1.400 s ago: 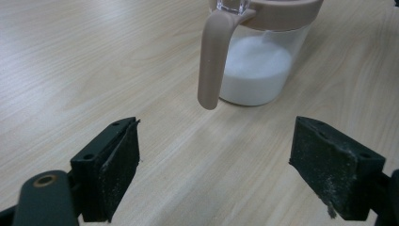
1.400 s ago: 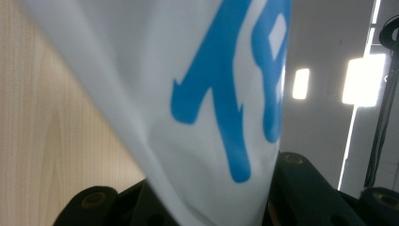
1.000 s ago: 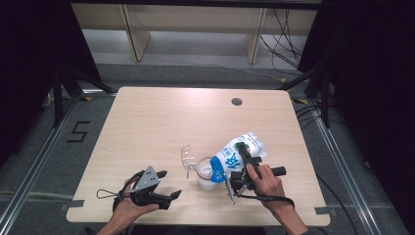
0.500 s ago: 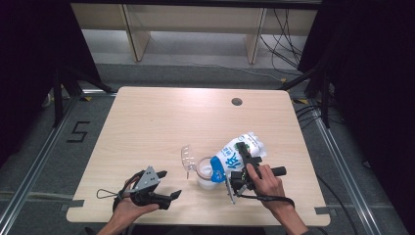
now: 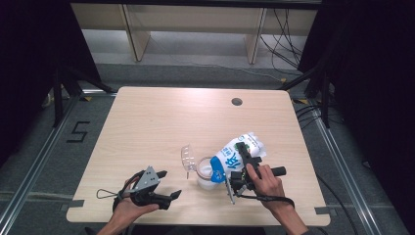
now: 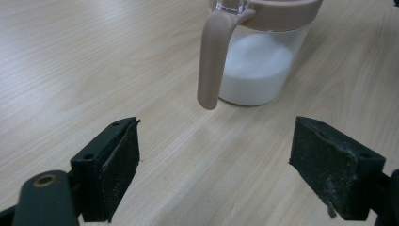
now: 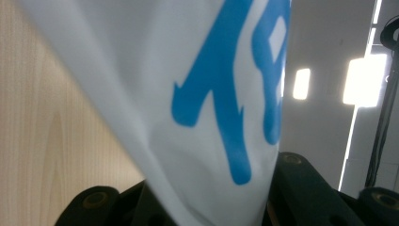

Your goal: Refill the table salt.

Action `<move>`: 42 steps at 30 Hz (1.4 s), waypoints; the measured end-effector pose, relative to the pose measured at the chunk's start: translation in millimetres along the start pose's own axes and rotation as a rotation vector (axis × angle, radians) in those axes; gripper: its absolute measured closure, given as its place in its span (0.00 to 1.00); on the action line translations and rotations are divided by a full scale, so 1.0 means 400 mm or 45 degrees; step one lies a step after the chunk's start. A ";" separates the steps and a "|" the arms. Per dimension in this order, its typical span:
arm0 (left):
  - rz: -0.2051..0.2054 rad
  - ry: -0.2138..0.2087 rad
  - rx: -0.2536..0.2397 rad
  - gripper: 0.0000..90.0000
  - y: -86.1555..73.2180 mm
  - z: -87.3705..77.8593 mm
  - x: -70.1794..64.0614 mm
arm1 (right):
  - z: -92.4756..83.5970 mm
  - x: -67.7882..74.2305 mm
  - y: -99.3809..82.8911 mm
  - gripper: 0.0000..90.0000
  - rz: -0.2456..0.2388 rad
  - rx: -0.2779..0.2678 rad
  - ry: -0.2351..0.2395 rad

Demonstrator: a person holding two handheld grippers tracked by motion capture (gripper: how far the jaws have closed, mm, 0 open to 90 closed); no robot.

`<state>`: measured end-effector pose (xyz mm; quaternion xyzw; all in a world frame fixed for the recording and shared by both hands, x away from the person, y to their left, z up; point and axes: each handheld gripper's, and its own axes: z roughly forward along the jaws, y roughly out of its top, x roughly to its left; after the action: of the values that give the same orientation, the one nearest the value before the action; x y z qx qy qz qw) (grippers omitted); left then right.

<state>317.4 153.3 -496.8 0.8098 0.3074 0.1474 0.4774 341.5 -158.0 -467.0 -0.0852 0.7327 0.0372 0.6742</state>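
1. While the white bag (image 5: 241, 152) is held tipped over the jug (image 5: 205, 172), white powder already sits low in the jug.
2. The bag is clamped by the right gripper (image 5: 241, 169).
3. The left gripper (image 5: 166, 188), fingers (image 6: 113, 174) apart, is kept near the jug on the counter (image 5: 161, 122).
4. More pouring is likely left.

The white bag (image 5: 238, 155) has big blue writing on it. In the high view the marks are too small to read. In the right gripper view the bag (image 7: 211, 108) is very close, and you can see thick blue strokes that look like part of a sign or letter, but not enough of it to tell what it says. On the floor (image 5: 44, 161) to the left of the worktop there is a black mark (image 5: 78, 132) that looks like the number 5.
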 end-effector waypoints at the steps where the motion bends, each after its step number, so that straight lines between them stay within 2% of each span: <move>1: -0.001 0.001 0.000 0.18 0.000 0.000 0.000 | 0.000 0.000 0.001 0.83 -0.001 0.002 -0.002; 4: 0.008 0.005 0.006 0.18 0.000 -0.001 0.002 | -0.001 -0.009 0.004 0.83 -0.070 -0.007 -0.008; 6: -0.001 0.000 -0.001 0.18 0.000 0.000 0.000 | 0.000 -0.008 0.003 0.83 -0.057 -0.007 -0.008; 7: 0.000 0.000 0.000 0.18 0.000 0.000 0.000 | -0.004 -0.004 0.003 0.83 -0.026 0.019 0.003; 8: -0.001 0.000 -0.001 0.18 0.000 0.000 0.000 | -0.001 -0.005 0.002 0.83 -0.037 0.001 -0.003; 10: -0.001 0.001 -0.001 0.18 0.000 0.000 0.000 | -0.001 0.001 0.001 0.83 0.004 0.005 -0.002; 13: 0.000 0.002 -0.001 0.18 0.000 0.000 0.000 | 0.000 0.001 0.001 0.83 0.007 0.005 0.002; 16: 0.000 0.001 -0.001 0.18 0.000 0.000 0.000 | 0.001 0.000 0.002 0.83 -0.002 0.000 0.004; 17: 0.001 0.001 -0.002 0.18 0.000 0.000 0.000 | 0.001 -0.007 0.004 0.83 -0.057 -0.010 -0.002; 18: 0.001 0.002 -0.002 0.18 0.000 0.000 0.000 | 0.000 -0.010 0.005 0.83 -0.063 -0.005 0.002; 19: 0.000 0.003 -0.002 0.18 0.000 0.000 0.000 | 0.000 0.000 0.003 0.83 0.020 0.004 0.017; 21: 0.001 0.003 -0.003 0.18 0.000 -0.001 0.000 | 0.001 0.000 0.002 0.83 0.040 -0.003 0.027; 23: 0.002 0.002 -0.002 0.18 0.000 -0.001 0.000 | 0.005 0.002 0.000 0.83 0.042 -0.027 0.022; 25: 0.006 0.005 0.002 0.18 0.000 -0.001 0.001 | 0.005 -0.011 0.002 0.83 -0.014 -0.032 0.043; 26: 0.007 0.006 0.003 0.18 0.000 -0.001 0.002 | 0.002 -0.009 0.004 0.83 0.019 -0.008 0.056; 27: 0.008 0.004 0.005 0.18 0.001 -0.001 0.002 | 0.001 0.000 0.003 0.83 0.102 0.011 0.074; 29: 0.006 0.005 0.002 0.18 0.000 -0.001 0.002 | 0.005 0.000 0.001 0.83 0.121 -0.013 0.075; 32: 0.001 0.002 -0.002 0.18 0.000 -0.001 0.001 | 0.007 -0.002 -0.002 0.84 0.158 -0.021 0.120; 34: 0.002 0.000 0.001 0.18 0.001 -0.001 0.001 | 0.007 -0.004 -0.002 0.84 0.202 -0.028 0.120; 35: 0.009 0.007 0.004 0.18 0.001 -0.002 0.002 | 0.008 -0.006 -0.004 0.84 0.203 -0.036 0.132; 36: 0.009 0.004 0.005 0.18 0.001 -0.001 0.002 | 0.003 -0.004 -0.001 0.85 0.256 -0.003 0.152; 37: 0.007 0.006 0.003 0.18 0.000 -0.001 0.002 | 0.006 -0.007 -0.002 0.85 0.259 -0.018 0.160; 38: 0.008 0.005 0.004 0.18 0.000 -0.001 0.002 | 0.007 -0.006 -0.004 0.86 0.297 -0.021 0.178; 39: 0.008 0.005 0.004 0.18 0.001 -0.001 0.002 | 0.007 -0.008 -0.006 0.87 0.298 -0.022 0.181; 41: 0.002 0.002 -0.002 0.18 0.000 -0.001 0.001 | 0.010 -0.003 -0.010 0.89 0.351 -0.030 0.216; 42: 0.009 0.006 0.005 0.18 0.001 -0.002 0.002 | 0.012 -0.004 -0.011 0.91 0.353 -0.037 0.226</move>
<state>317.8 154.1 -496.3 0.8115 0.3058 0.1506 0.4746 346.9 -161.6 -465.7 0.0041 0.7934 0.1329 0.5940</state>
